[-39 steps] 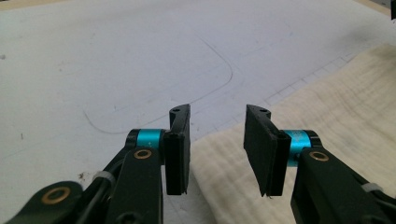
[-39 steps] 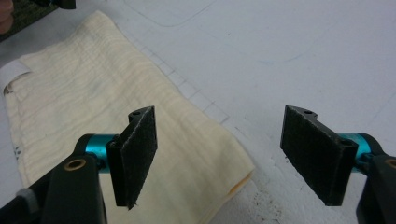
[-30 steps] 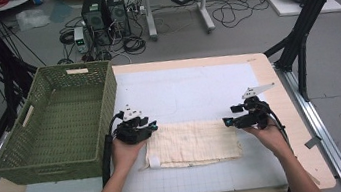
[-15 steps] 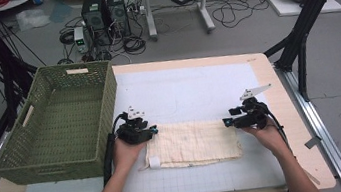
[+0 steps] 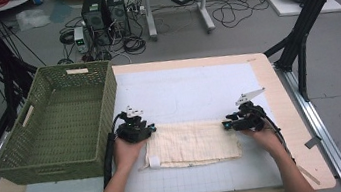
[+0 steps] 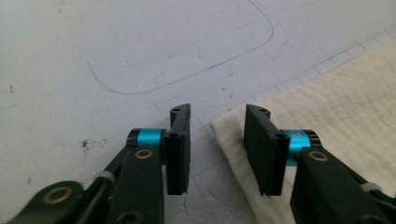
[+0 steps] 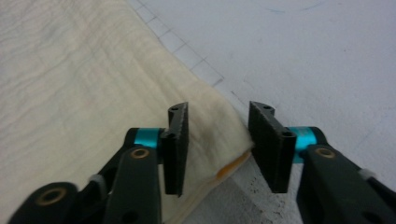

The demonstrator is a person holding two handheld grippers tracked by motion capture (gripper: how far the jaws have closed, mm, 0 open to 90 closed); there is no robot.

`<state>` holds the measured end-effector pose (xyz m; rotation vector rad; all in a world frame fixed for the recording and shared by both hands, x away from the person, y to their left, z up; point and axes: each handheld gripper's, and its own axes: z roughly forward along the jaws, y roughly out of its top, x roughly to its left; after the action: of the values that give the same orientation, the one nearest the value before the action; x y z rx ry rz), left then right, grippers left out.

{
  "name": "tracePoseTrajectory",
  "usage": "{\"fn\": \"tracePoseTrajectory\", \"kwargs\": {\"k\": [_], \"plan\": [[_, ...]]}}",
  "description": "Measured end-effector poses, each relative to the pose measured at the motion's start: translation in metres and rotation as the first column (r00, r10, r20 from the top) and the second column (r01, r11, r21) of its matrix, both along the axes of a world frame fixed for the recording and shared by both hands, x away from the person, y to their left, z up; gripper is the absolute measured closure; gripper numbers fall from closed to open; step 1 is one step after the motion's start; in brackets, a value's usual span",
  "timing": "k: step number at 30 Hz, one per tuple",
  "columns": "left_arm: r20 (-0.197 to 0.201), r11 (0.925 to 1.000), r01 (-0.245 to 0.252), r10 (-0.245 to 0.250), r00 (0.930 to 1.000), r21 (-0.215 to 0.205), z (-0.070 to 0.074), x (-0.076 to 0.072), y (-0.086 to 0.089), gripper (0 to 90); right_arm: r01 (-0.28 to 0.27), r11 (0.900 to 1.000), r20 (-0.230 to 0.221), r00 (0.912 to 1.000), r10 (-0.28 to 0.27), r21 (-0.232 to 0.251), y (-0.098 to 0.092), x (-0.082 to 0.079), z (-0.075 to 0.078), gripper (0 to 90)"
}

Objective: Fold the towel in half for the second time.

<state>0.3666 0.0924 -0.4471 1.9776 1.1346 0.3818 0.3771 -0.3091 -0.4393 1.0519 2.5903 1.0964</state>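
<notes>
Folded cream cloth [image 5: 193, 143] lies flat on the tabletop [image 5: 197, 87], right of the green basket [image 5: 61, 121]. Both hands sit where they were a second ago. Left tongs [image 5: 149, 129] and right tongs [image 5: 226, 124] have just been closing, each astride a far corner of the cloth, jaws not yet pinching. Judgement: corner grasp imminent, for the next fold or lift.

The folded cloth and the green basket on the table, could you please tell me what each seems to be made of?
The cloth looks like soft woven cotton, perhaps gauze: cream, matte, with fine crinkled ribs and layered edges in the right gripper view. The basket looks like woven wicker or plastic rattan, olive green and matte, with an open plaited weave; the frames leave open which.
</notes>
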Motion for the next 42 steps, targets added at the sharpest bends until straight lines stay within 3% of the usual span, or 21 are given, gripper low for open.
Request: {"fn": "tracePoseTrajectory", "kwargs": {"k": [3,6,10,13,16,24,28,33,42], "plan": [[-0.007,0.9994,0.029,-0.029,0.9995,-0.019,0.0,-0.001,-0.001,81.6,-0.01,1.0,-0.006,0.9999,0.01,0.005,-0.001,0.0,0.0,78.7],[0.016,0.9992,0.039,-0.039,0.9991,0.005,0.003,-0.002,0.0,86.4,-0.031,0.999,-0.031,0.999,0.032,0.026,-0.001,0.0,0.001,81.8],[0.075,0.9988,0.003,0.001,0.9972,-0.048,0.01,-0.004,0.002,87.1,-0.025,0.997,0.016,0.9996,0.024,0.074,-0.007,-0.002,0.01,82.9],[0.13,0.9943,-0.029,0.043,0.9906,-0.103,0.018,-0.007,0.003,87.1,-0.013,0.995,0.054,0.9985,0.008,0.098,-0.011,-0.004,0.019,82.9],[0.167,0.9925,-0.024,0.044,0.9849,-0.119,0.026,-0.009,0.004,87.1,-0.004,0.991,0.091,0.9958,-0.008,0.134,-0.016,-0.008,0.028,82.9],[0.18,0.9955,0.019,-0.002,0.9836,-0.093,0.027,-0.027,0.004,86.9,-0.024,0.99,0.104,0.9945,0.009,0.14,-0.019,-0.024,0.028,82.7],[0.21,0.9977,0.036,-0.023,0.9775,-0.057,0.028,-0.038,0.004,86.8,-0.039,0.987,0.112,0.9935,0.022,0.153,-0.018,-0.032,0.031,82.6],[0.204,0.9968,0.048,-0.034,0.9784,-0.064,0.026,-0.049,0.009,86.6,-0.074,0.987,0.116,0.9916,0.058,0.145,-0.015,-0.045,0.03,82.1],[0.187,0.9964,0.079,-0.072,0.9798,-0.03,0.017,-0.073,0.012,86.4,-0.122,0.983,0.101,0.989,0.108,0.138,-0.014,-0.069,0.02,80.9]]}}
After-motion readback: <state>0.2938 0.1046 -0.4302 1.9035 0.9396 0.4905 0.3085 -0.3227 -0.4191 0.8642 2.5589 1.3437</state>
